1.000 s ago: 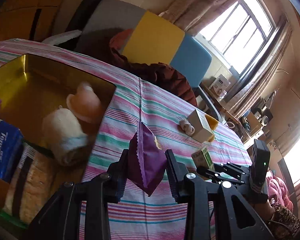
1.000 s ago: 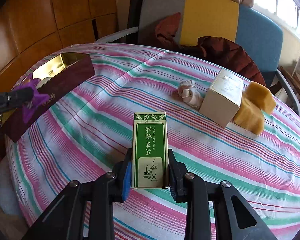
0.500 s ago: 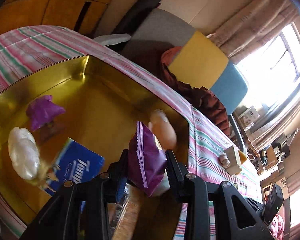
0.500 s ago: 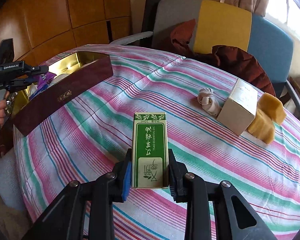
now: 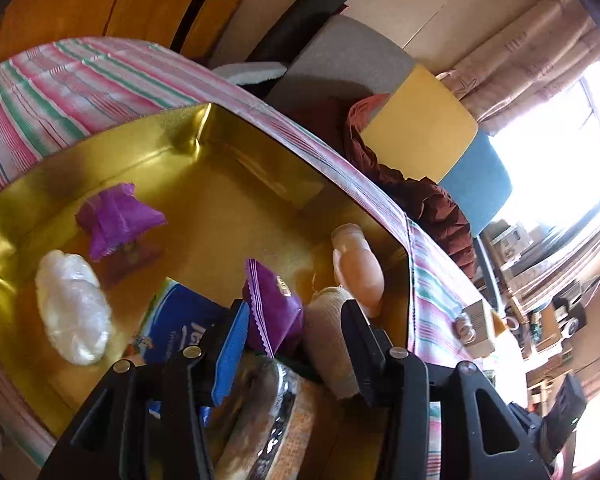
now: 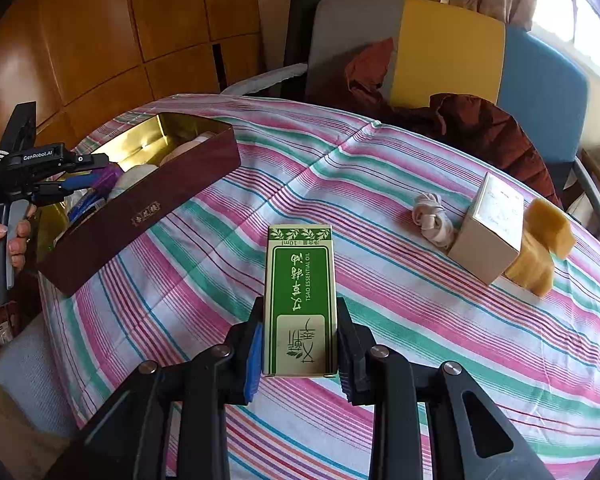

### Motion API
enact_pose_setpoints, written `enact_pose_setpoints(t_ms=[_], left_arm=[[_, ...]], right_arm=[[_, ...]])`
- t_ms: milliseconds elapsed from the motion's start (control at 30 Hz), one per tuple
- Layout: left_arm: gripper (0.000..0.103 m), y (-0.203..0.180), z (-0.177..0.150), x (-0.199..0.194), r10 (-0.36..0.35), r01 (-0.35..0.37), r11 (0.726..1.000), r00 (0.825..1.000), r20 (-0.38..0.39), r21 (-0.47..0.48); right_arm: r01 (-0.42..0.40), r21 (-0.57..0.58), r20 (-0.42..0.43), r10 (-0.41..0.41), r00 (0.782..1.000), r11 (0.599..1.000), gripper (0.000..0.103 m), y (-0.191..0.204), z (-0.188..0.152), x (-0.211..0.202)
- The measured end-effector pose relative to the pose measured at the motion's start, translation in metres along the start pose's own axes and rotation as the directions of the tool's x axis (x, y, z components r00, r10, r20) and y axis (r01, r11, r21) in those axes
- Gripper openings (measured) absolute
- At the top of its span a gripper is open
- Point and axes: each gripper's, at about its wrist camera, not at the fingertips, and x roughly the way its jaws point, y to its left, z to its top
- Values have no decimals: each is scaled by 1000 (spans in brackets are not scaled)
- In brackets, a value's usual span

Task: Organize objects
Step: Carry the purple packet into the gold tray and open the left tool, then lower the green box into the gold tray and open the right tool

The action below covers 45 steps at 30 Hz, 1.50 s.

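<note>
Two tools: my left tool [image 5: 292, 344] is spreading, purple packet [image 5: 274, 312] dropping loose into the gold box [image 5: 228, 152] (already well stocked); my right tool [image 6: 298, 344] pinches the green carton [image 6: 300, 300]. Beyond, three items still wait on the bench [image 6: 420, 320].

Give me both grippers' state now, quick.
Left gripper: jaws opening, purple packet between them, over the gold box.
Right gripper: shut on the green carton.

Bare gold floor at far end of my tin [image 5: 204, 148], near end crowded by tissue pack [image 5: 180, 328], towel roll [image 5: 332, 344], open striped tablecloth [image 6: 380, 184] between tin and white carton [image 6: 492, 228]
</note>
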Motion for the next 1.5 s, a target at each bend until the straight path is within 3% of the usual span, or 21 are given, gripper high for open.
enact_pose_setpoints(t_ms=[200, 433, 833, 1233, 1300, 1367, 1500], left_arm=[[49, -6, -12, -15, 22, -25, 996, 999, 34, 91], [49, -15, -29, -25, 16, -20, 982, 1000, 20, 189], [49, -7, -33, -43, 41, -47, 991, 998, 47, 129], [49, -1, -32, -44, 51, -53, 994, 998, 24, 100], [49, -2, -32, -44, 50, -52, 993, 999, 20, 104], [49, -3, -33, -45, 48, -50, 993, 999, 22, 107], [49, -4, -34, -43, 50, -52, 993, 999, 18, 107]], right_arm=[[-37, -12, 5, 37, 999, 999, 31, 29, 15, 7], [-74, -27, 18, 74, 997, 997, 31, 72, 53, 21], [-90, -111, 25, 94, 995, 990, 31, 156, 130, 66], [5, -173, -98, -22, 995, 985, 32, 186, 167, 136], [24, -161, -82, -38, 996, 987, 40, 184, 169, 140], [23, -138, -73, -34, 997, 990, 59, 181, 168, 141], [22, -98, -51, -27, 998, 995, 60, 171, 164, 134]])
